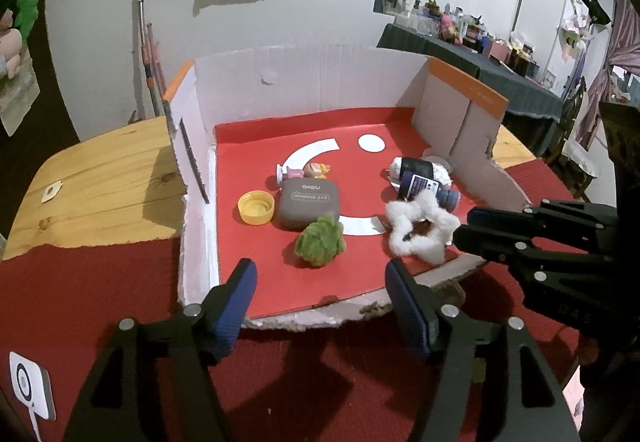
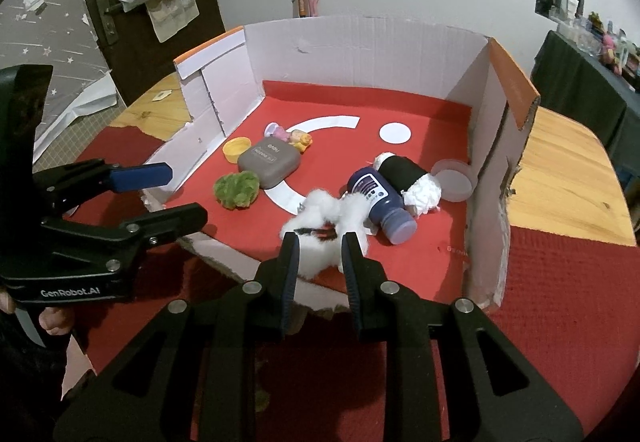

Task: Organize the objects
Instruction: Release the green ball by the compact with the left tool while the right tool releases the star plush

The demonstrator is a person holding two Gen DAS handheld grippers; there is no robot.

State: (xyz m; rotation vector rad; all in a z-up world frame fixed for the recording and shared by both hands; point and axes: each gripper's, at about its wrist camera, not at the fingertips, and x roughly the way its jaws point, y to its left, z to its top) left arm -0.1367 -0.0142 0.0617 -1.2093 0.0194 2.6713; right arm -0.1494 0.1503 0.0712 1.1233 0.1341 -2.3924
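Note:
A shallow cardboard box [image 1: 304, 82] [image 2: 360, 42] with a red floor holds the objects. My left gripper [image 1: 319, 274] [image 2: 182, 196] stands open at the box's near edge, with nothing between its pads. A green fuzzy ball [image 1: 320, 246] [image 2: 236, 189] lies on the red floor just ahead of it. My right gripper [image 2: 321, 246] [image 1: 460, 230] is shut on the near edge of a white fluffy scrunchie [image 2: 320, 212] [image 1: 416, 230]. Behind the scrunchie lie a dark blue bottle [image 2: 380, 202] [image 1: 428, 188] and a black roll with white ends [image 2: 404, 172].
Left of centre sit a grey-brown eye shadow case [image 1: 308, 202] [image 2: 268, 162], a yellow cap [image 1: 256, 207] [image 2: 237, 147] and a small doll figure [image 1: 308, 171]. A clear lid [image 2: 456, 180] leans at the right wall. A red cloth [image 2: 560, 302] covers the wooden table [image 1: 104, 178].

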